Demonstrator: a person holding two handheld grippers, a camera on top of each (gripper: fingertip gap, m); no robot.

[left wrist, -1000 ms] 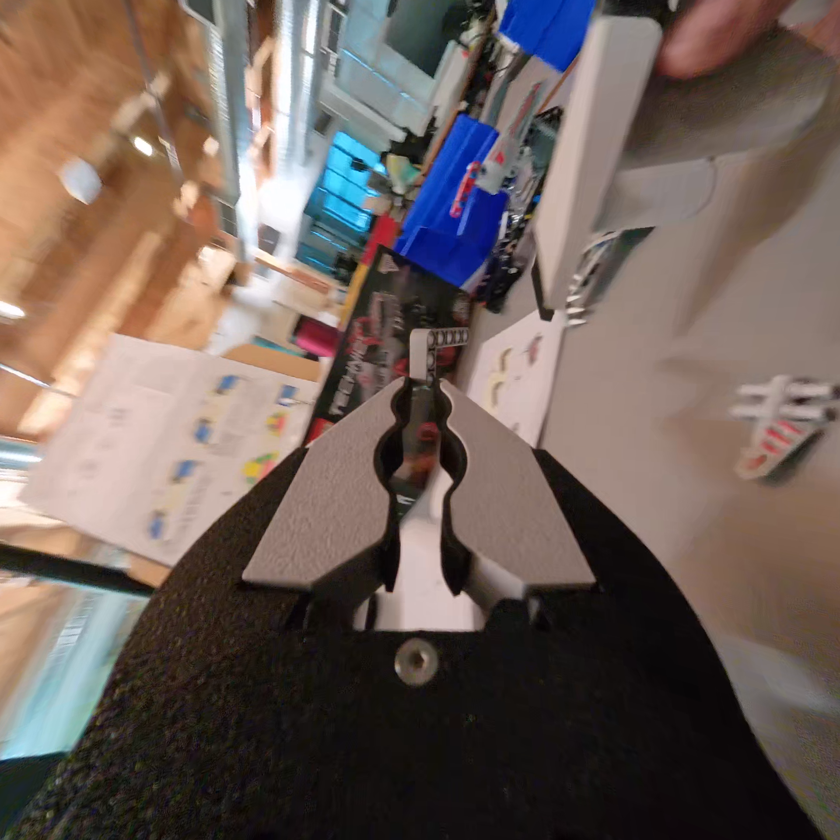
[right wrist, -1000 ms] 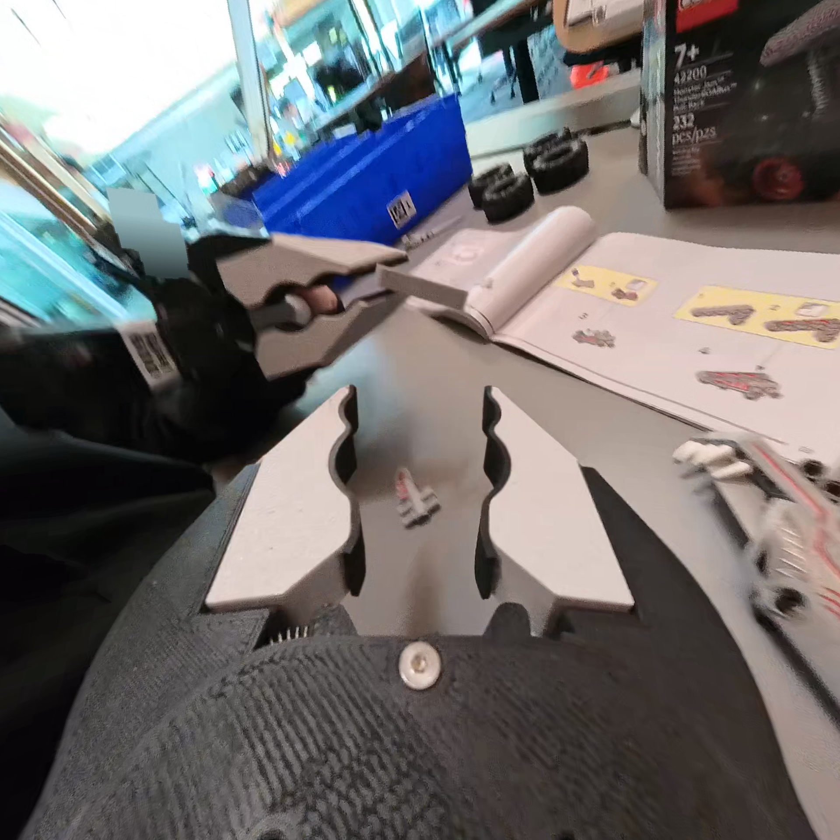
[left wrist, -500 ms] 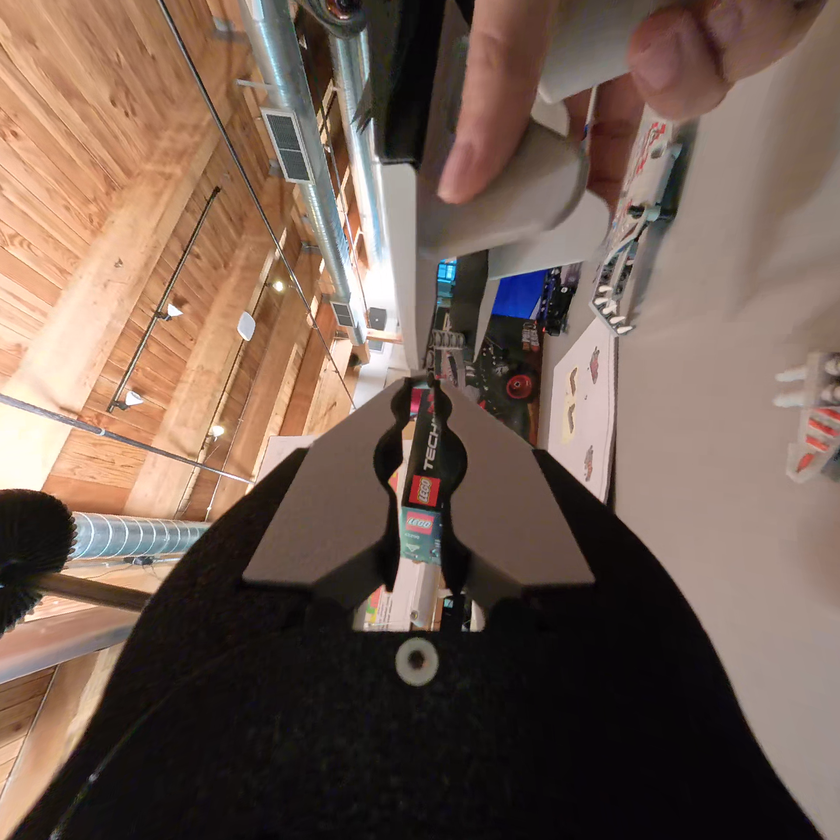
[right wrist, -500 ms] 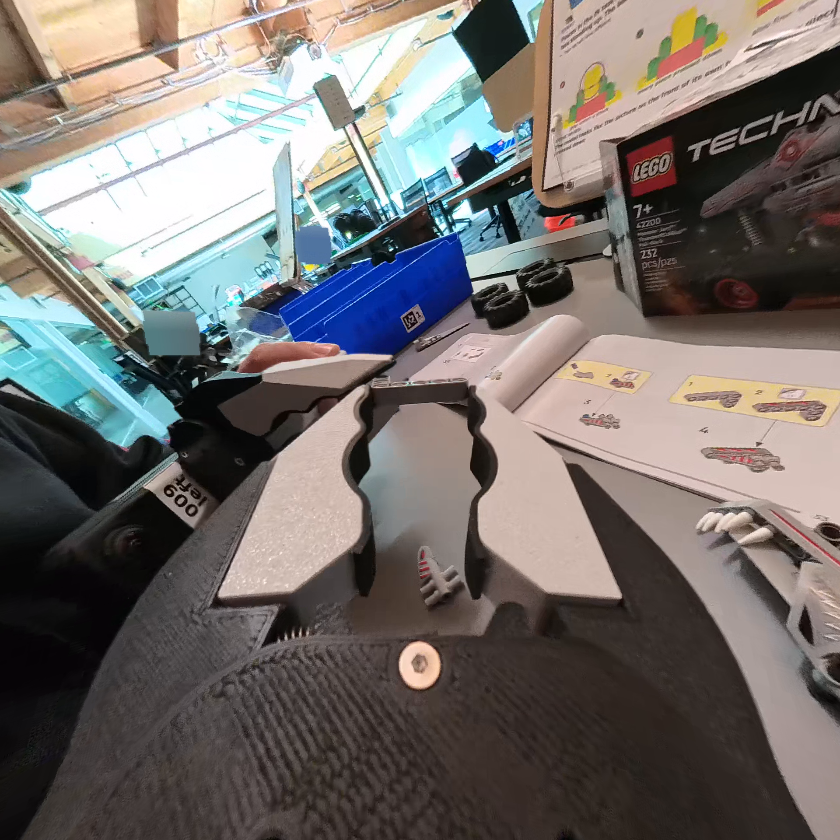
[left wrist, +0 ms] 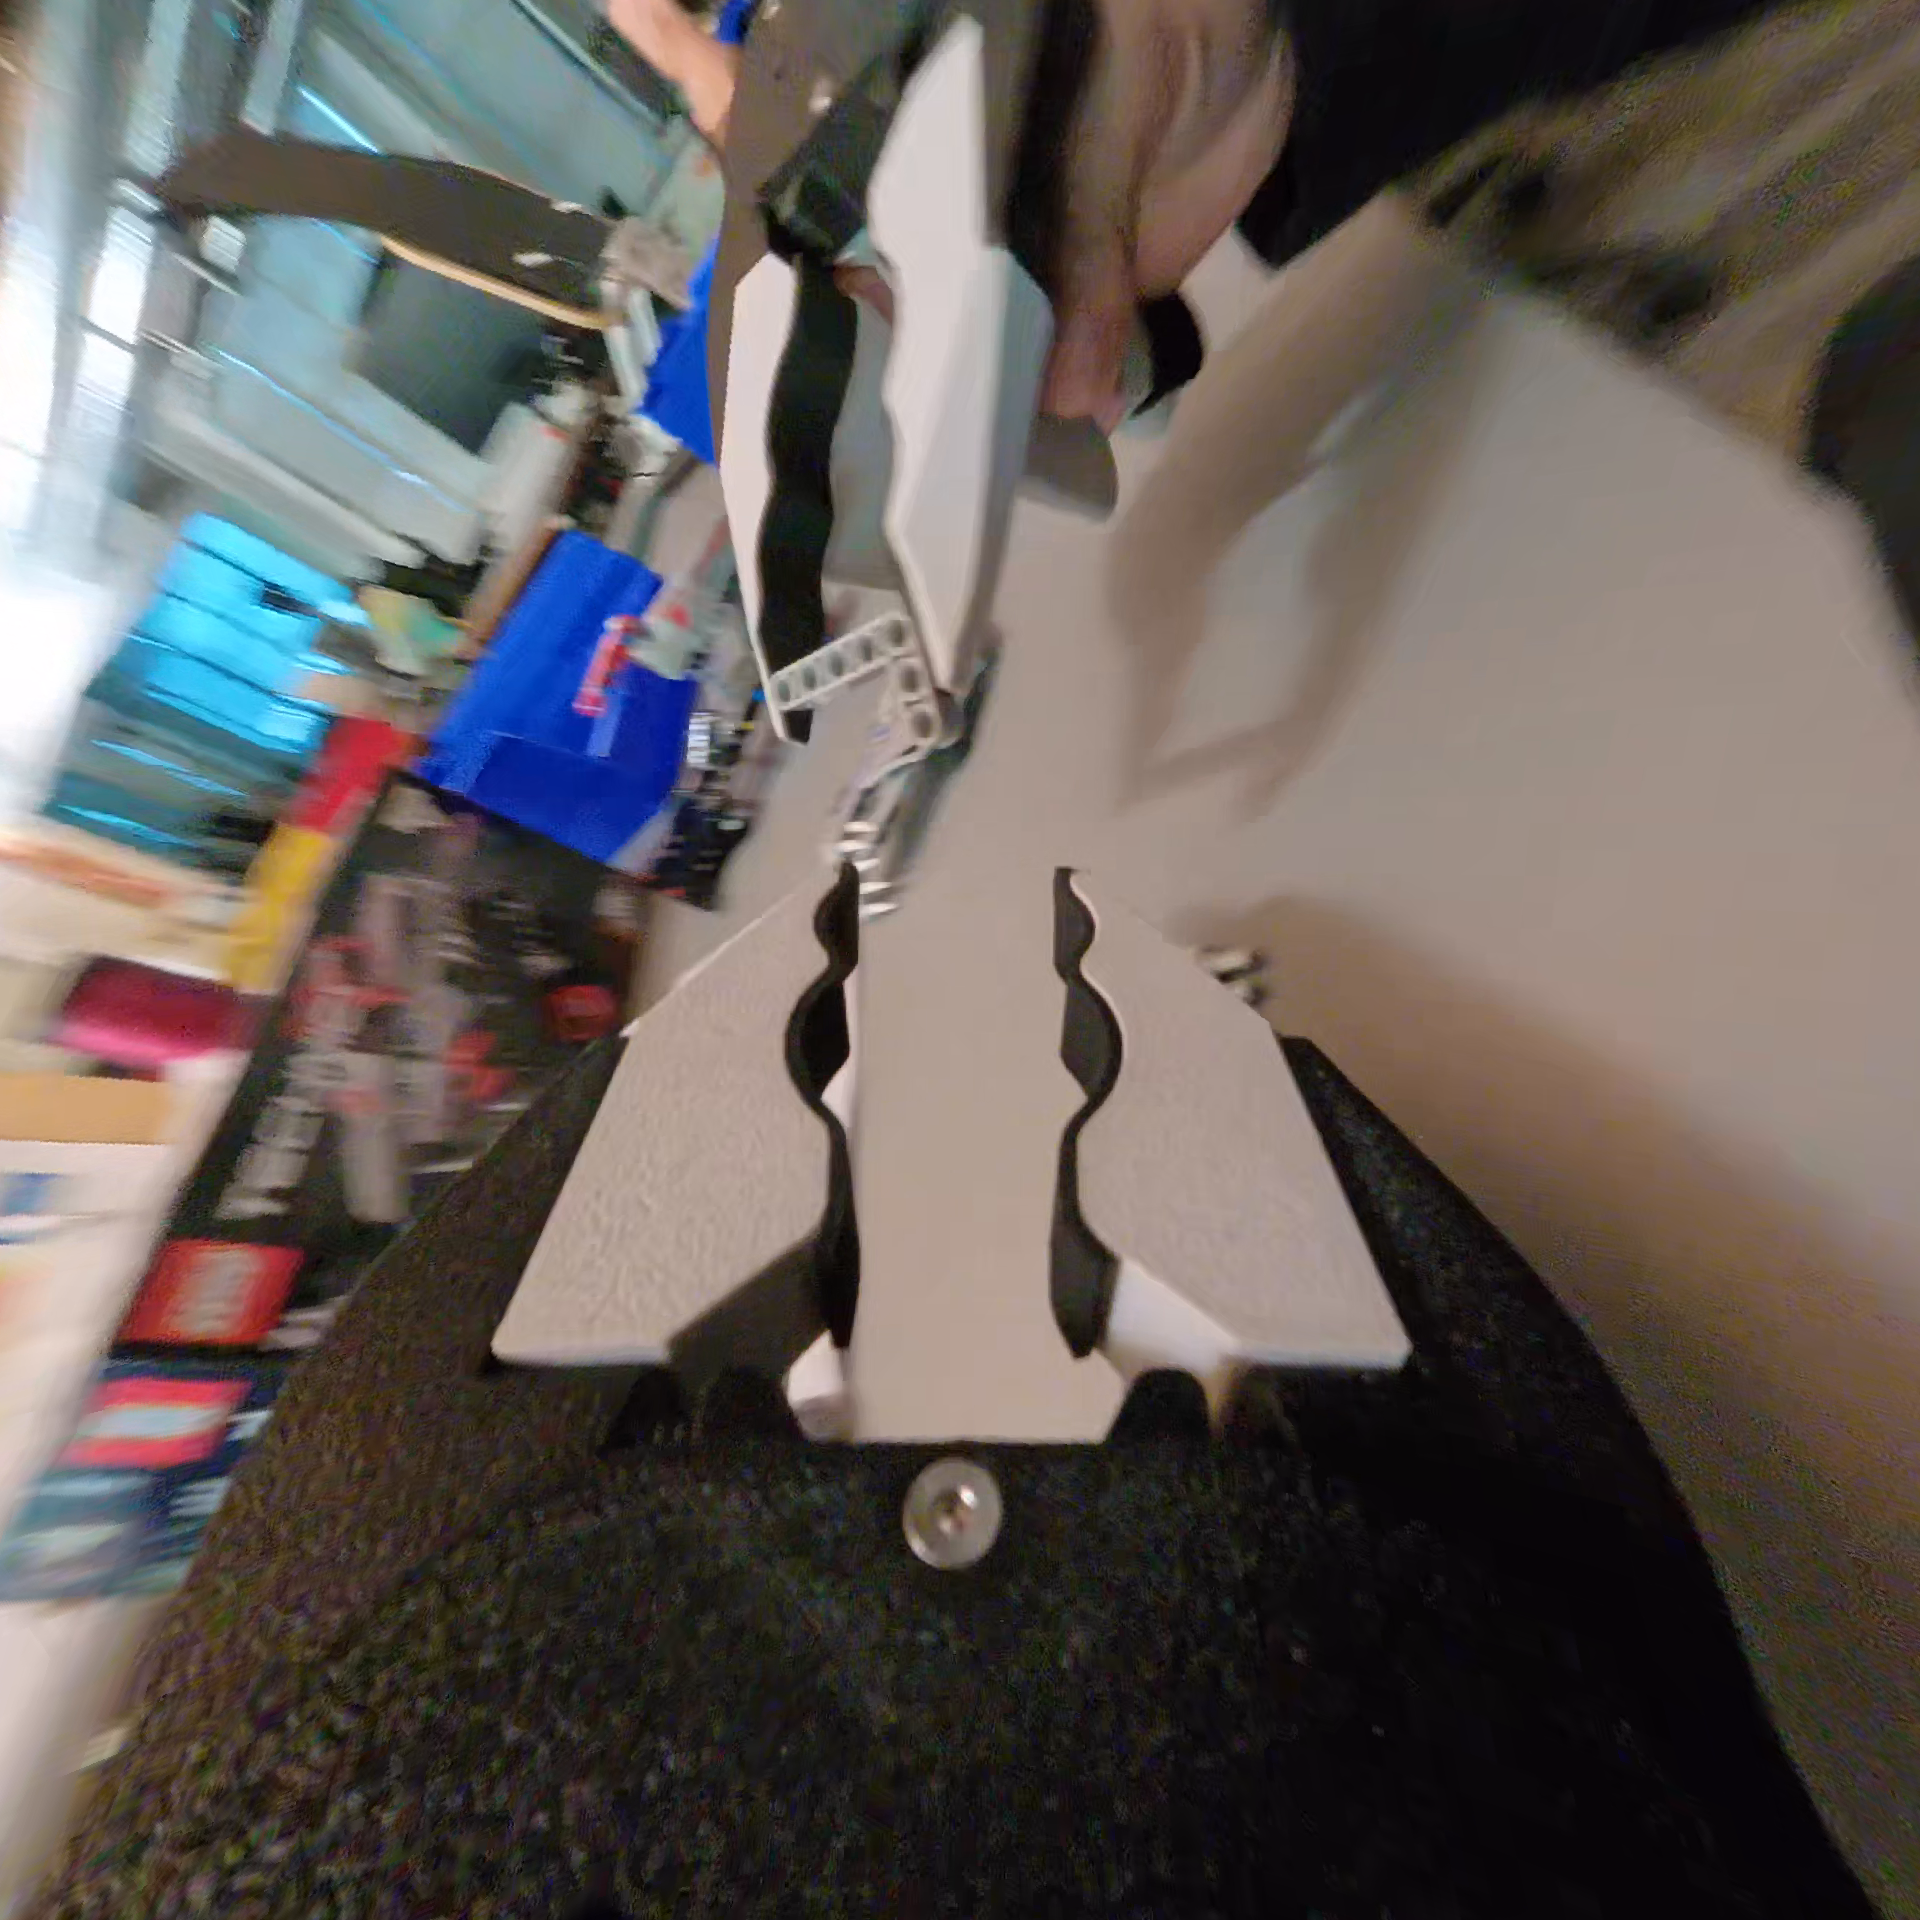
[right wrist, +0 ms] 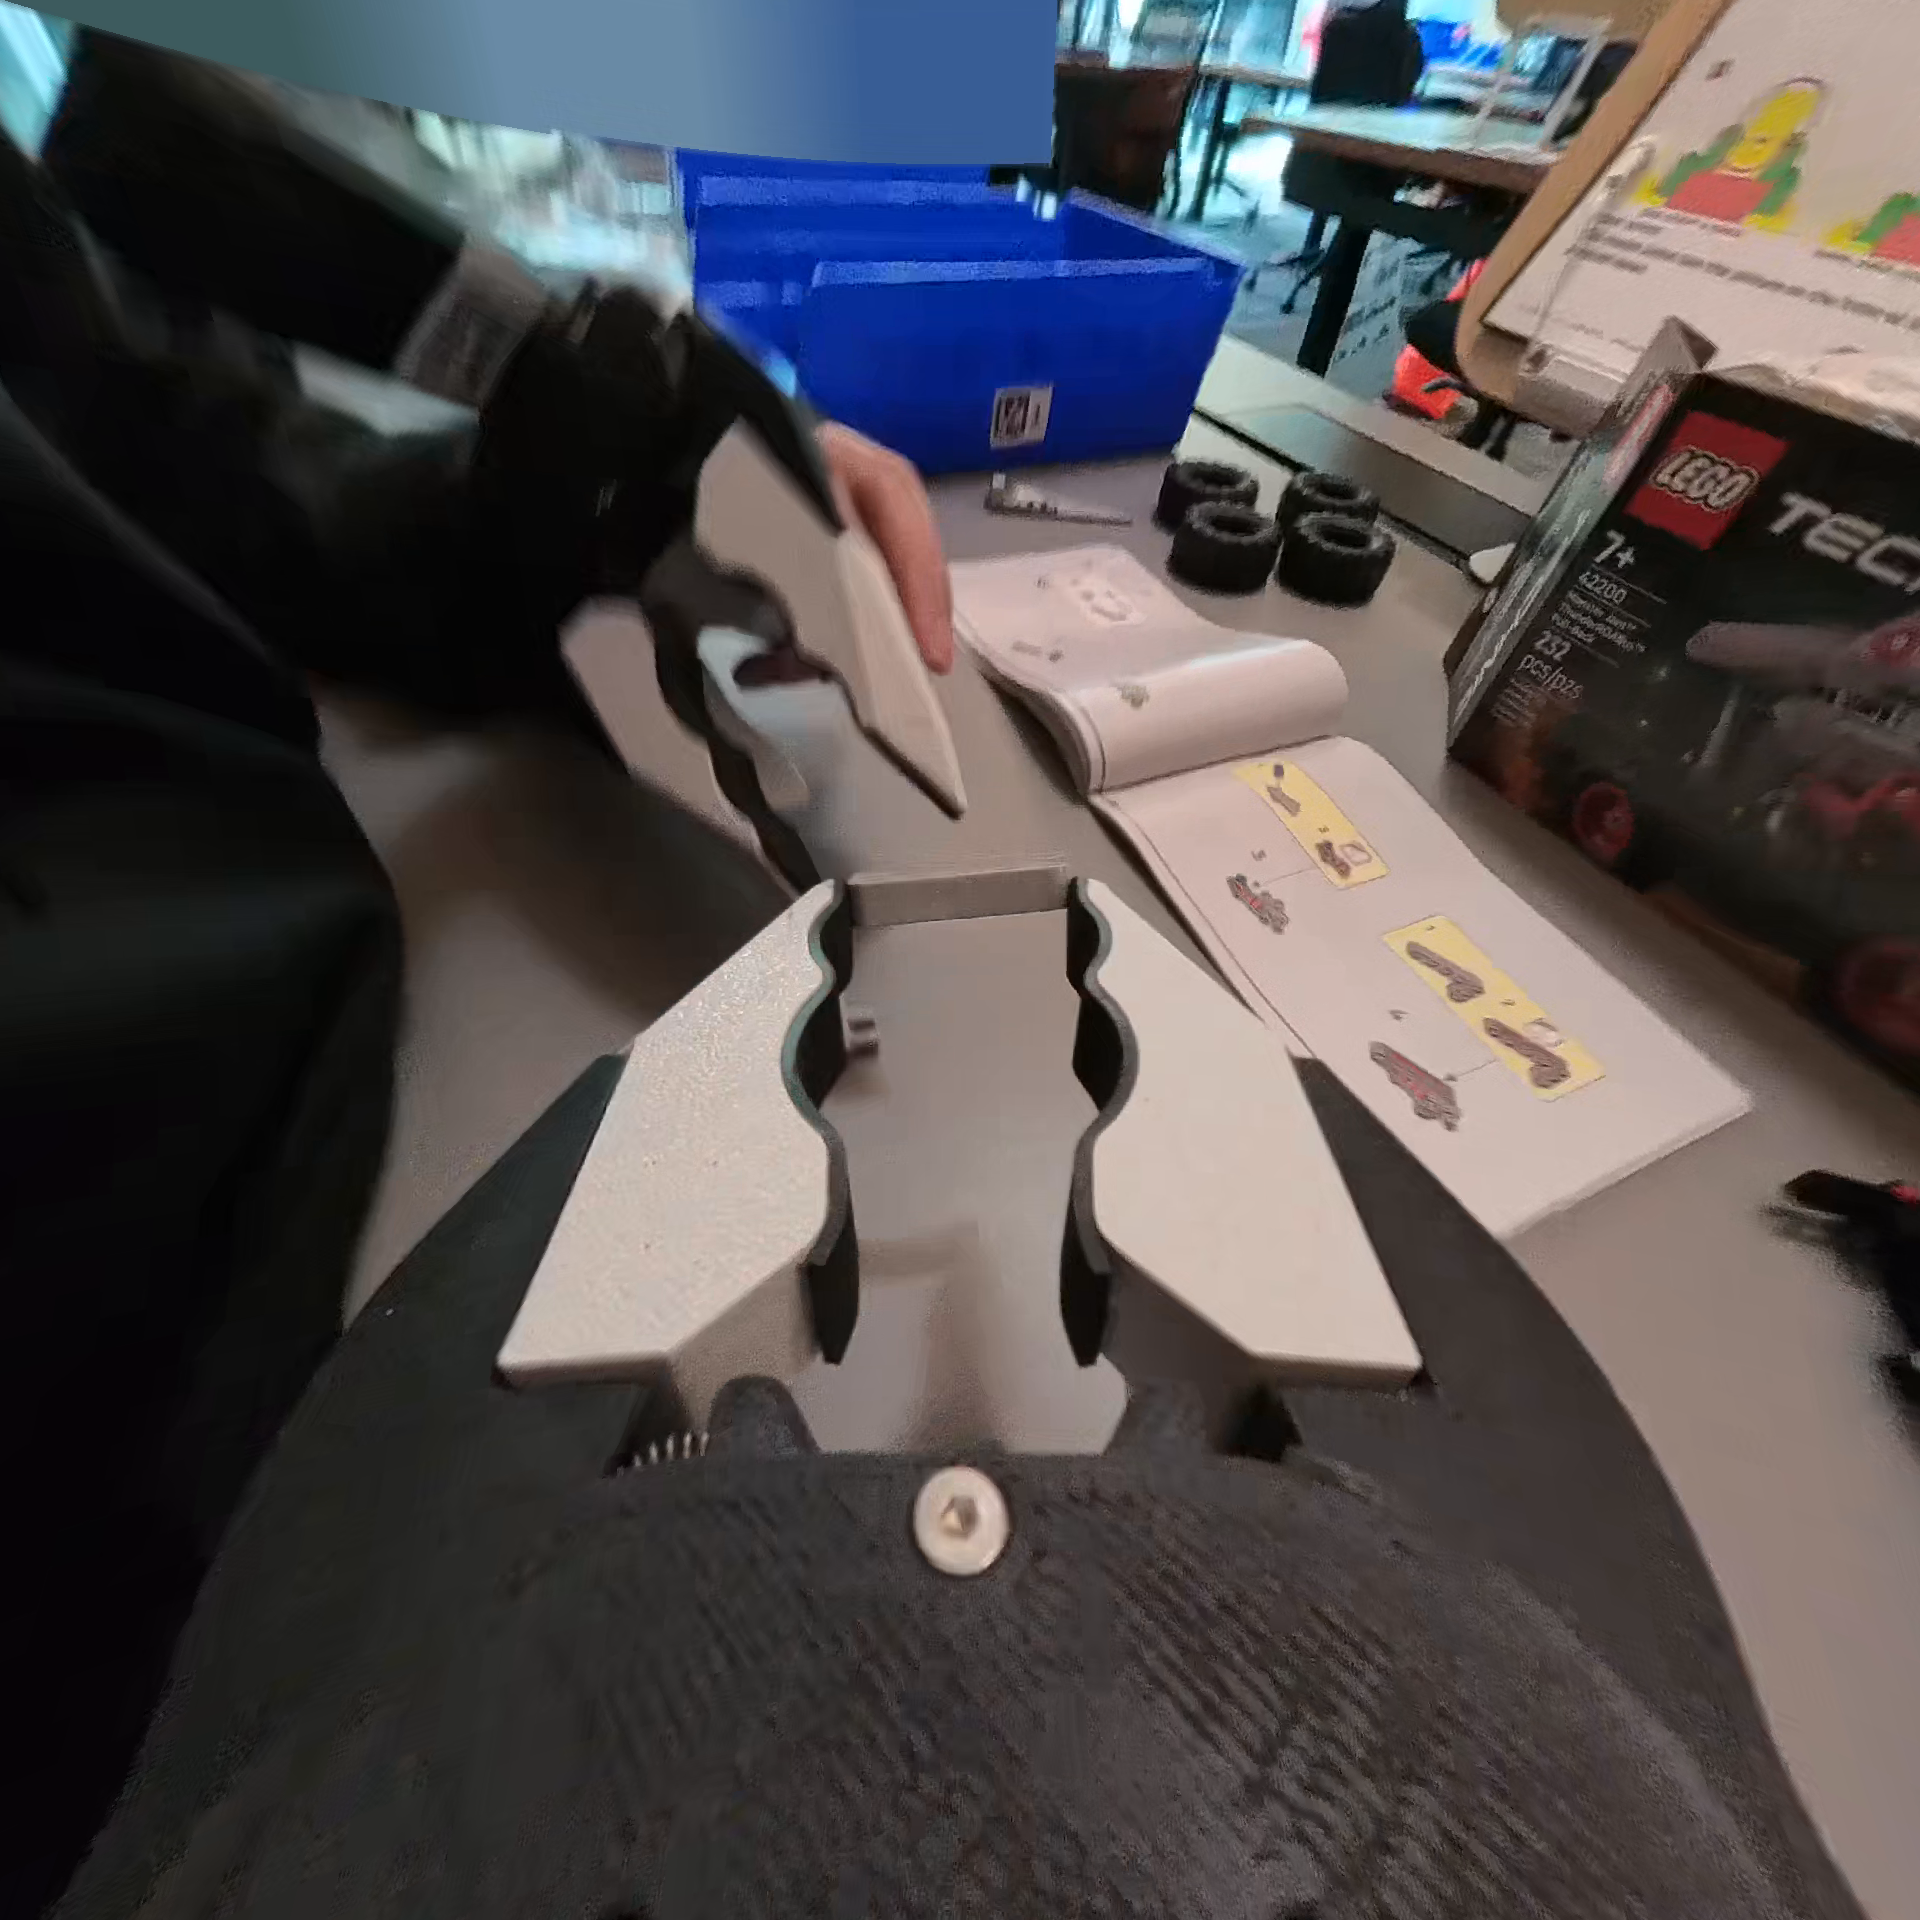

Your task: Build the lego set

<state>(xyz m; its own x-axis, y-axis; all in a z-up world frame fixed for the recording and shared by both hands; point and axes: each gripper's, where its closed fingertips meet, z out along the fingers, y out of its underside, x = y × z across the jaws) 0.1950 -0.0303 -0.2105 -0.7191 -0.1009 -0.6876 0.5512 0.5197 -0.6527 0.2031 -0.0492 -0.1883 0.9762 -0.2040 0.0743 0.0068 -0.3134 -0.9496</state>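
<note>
My right gripper (right wrist: 956, 902) is shut on a light grey L-shaped beam (right wrist: 956, 896), held across its fingertips above the grey table (right wrist: 1662, 1403). In the left wrist view the same beam (left wrist: 842, 665) sits between the right gripper's (left wrist: 873, 675) tips, ahead of and above mine. My left gripper (left wrist: 954, 894) is open and empty, just short of the beam. It also shows in the right wrist view (right wrist: 873, 831), open, held by a hand. A small grey piece (right wrist: 862, 1029) lies on the table under my right gripper.
An open instruction booklet (right wrist: 1351, 935) lies to the right, with the black set box (right wrist: 1714, 644) behind it. Several black tyres (right wrist: 1278, 530) and a blue bin (right wrist: 987, 312) stand at the back. A partly built model (right wrist: 1860, 1216) lies at the far right. The grippers are tip to tip, or close to it. The small grey piece (right wrist: 862, 1029) sits 6 centimetres or so from the ends of my left fingers.
The beam has passed from my left gripper to my right. The right closed on it half a second ago. The left has since opened and drawn back.
</note>
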